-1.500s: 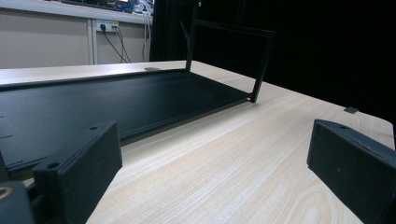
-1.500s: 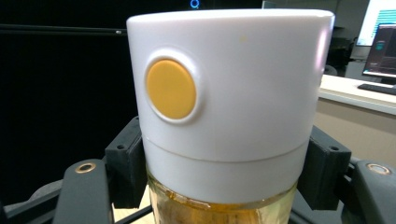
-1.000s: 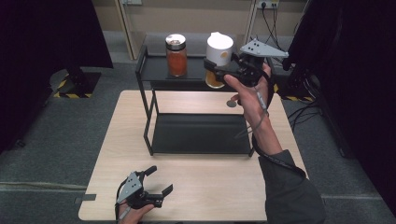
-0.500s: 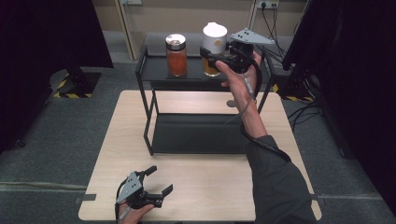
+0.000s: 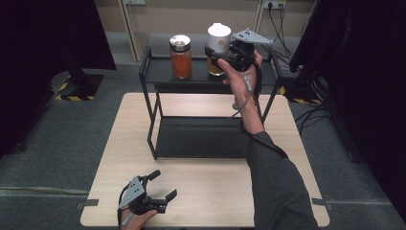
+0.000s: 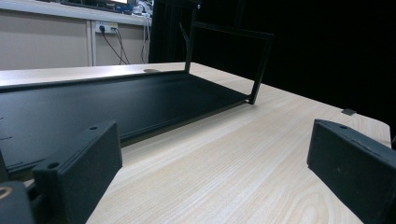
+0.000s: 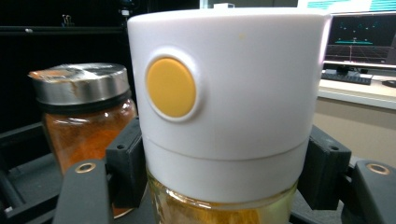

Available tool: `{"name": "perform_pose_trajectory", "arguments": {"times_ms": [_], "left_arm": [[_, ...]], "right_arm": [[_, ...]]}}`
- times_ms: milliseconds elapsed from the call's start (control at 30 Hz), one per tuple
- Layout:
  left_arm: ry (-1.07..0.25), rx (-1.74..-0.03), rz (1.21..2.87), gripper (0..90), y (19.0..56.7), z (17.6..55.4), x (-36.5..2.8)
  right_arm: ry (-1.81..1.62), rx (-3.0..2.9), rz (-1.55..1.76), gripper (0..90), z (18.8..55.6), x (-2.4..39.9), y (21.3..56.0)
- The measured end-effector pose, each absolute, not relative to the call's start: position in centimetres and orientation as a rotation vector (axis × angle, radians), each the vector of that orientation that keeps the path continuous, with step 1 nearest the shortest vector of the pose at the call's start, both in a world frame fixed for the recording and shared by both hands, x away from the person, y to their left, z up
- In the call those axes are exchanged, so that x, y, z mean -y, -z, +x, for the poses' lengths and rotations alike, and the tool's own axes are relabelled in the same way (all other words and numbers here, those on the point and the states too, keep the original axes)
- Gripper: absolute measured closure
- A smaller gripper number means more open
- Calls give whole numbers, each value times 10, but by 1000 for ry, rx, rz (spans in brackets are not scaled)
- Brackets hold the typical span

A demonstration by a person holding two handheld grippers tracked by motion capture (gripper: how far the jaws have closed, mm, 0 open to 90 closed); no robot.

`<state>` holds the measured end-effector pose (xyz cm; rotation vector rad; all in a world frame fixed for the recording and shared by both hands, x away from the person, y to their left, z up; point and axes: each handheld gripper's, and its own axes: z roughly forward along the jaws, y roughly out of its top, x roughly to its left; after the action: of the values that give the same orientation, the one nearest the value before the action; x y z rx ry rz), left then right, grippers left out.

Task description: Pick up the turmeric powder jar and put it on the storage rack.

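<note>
- Setting the white-capped jar (image 5: 219,48) down on the top shelf of the black rack (image 5: 158,76) appears to be the step in hand; it is held over that shelf, just beside the orange spice jar (image 5: 181,56), and whether its base already rests on the shelf cannot be told.
- The jar should be kept upright and lowered straight, with a gap left to the orange spice jar so that neither is knocked.
- Release is best delayed until the glass base is felt to sit flat, well inside the shelf's raised edge.
- The right tongs (image 7: 219,182) are clamped on the jar just under its white cap, one pad on each side, seen close in the right gripper view.
- The right arm is stretched forward across the surface (image 5: 210,191), wrist raised, tongs held roughly level toward the shelf.
- The left tongs (image 5: 160,184) are held apart with nothing between them, low at the near edge of the surface, pointing toward the rack's lower shelf.
</note>
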<state>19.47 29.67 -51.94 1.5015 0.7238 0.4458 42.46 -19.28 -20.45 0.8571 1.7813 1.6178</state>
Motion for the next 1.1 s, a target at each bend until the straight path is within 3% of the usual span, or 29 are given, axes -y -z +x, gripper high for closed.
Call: {"name": "perform_pose_trajectory", "arguments": {"times_ms": [433, 500, 667, 767, 1100], "left_arm": [[-446, -723, 1503, 22, 519, 194, -296], [-446, -724, 1503, 22, 519, 194, -296], [-445, -727, 1502, 22, 519, 194, -296], [-448, -721, 1506, 22, 519, 194, -296], [-447, -726, 1504, 21, 519, 194, -296]], "right_arm": [[-1635, -1769, 856, 300, 425, 195, 212], [-1664, -1760, 874, 205, 426, 197, 214], [-1620, -1759, 897, 77, 415, 196, 208], [-1610, -1752, 916, 36, 408, 197, 207], [-1670, -1771, 870, 16, 393, 224, 217]]}}
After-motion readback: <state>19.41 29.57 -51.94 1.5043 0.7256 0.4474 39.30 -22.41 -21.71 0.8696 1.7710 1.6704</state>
